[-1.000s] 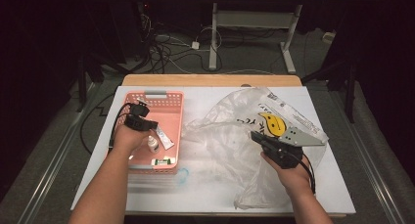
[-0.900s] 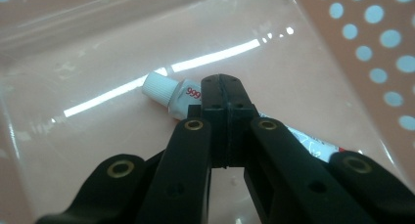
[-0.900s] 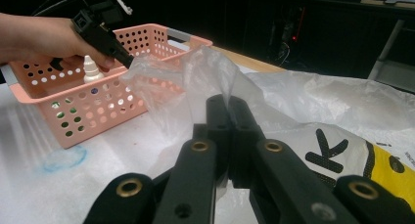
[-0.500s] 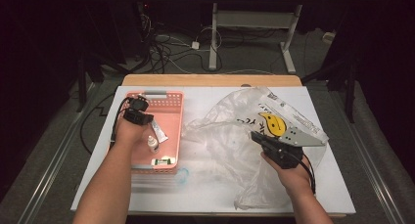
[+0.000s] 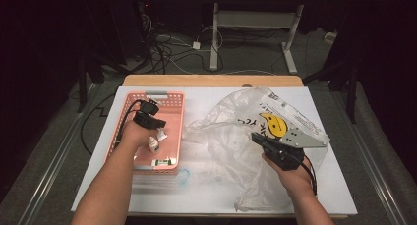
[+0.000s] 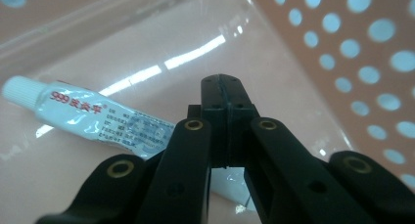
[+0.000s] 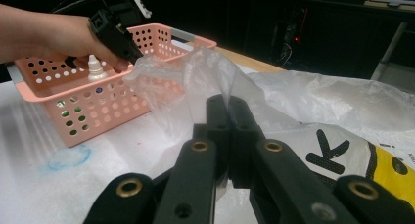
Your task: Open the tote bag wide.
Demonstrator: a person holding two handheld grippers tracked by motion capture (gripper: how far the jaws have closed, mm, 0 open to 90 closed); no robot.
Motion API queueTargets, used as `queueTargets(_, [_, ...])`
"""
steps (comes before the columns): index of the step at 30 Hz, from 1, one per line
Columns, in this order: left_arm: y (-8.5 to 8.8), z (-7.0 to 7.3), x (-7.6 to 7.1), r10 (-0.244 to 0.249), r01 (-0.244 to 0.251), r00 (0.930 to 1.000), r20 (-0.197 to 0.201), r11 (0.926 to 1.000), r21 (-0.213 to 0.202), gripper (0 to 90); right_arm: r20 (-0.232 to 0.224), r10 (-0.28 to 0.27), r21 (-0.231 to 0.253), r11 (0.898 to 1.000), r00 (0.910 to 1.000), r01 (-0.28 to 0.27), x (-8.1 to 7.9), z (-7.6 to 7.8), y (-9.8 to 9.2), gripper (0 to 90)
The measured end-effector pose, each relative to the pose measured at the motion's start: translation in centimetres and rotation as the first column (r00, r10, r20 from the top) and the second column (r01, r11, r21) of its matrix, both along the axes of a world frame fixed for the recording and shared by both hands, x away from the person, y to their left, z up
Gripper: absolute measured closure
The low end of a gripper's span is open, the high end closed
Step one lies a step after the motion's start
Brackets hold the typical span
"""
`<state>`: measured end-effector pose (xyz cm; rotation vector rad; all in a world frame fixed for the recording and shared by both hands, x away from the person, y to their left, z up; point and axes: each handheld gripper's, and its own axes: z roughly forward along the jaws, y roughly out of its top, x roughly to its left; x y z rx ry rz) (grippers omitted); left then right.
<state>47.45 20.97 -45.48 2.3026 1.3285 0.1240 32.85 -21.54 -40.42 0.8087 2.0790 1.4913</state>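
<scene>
A pink perforated basket [image 5: 173,99] stands at the table's left. My left gripper [image 5: 153,123] reaches down into it with its jaws shut and nothing between them. In the left gripper view its tip [image 6: 226,89] hovers just above the basket floor [image 6: 274,72], beside a white tube [image 6: 98,115] with red "999" print. My right gripper [image 5: 256,137] is shut on the edge of a clear plastic bag [image 5: 221,136] with a yellow smiley print. In the right gripper view the film [image 7: 195,72] rises from between the closed jaws [image 7: 227,106].
A small white dropper bottle [image 7: 95,67] stands in the basket [image 7: 73,109], and another small tube [image 5: 162,162] lies at its near end. The crumpled bag [image 7: 342,111] covers the table's middle and right. A faint blue ring [image 7: 68,157] marks the white tabletop.
My left hand has shifted slightly inside the basket. The right gripper and the bag have stayed where they were.
</scene>
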Motion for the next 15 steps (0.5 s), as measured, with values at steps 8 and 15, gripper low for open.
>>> queueTargets(8, [0.9,0.2,-0.3,0.019,-0.017,0.9991,-0.039,0.9988,0.047,87.9,-0.003,-0.001,0.009,1.0,1.0,0.001,0.1,0.0,-0.2,90.0])
queueTargets(15, [2.2,0.5,-1.4,0.074,-0.07,0.9968,-0.03,0.9912,0.112,87.9,-0.002,0.0,0.009,1.0,1.0,0.0,0.0,0.1,-0.3,90.0])
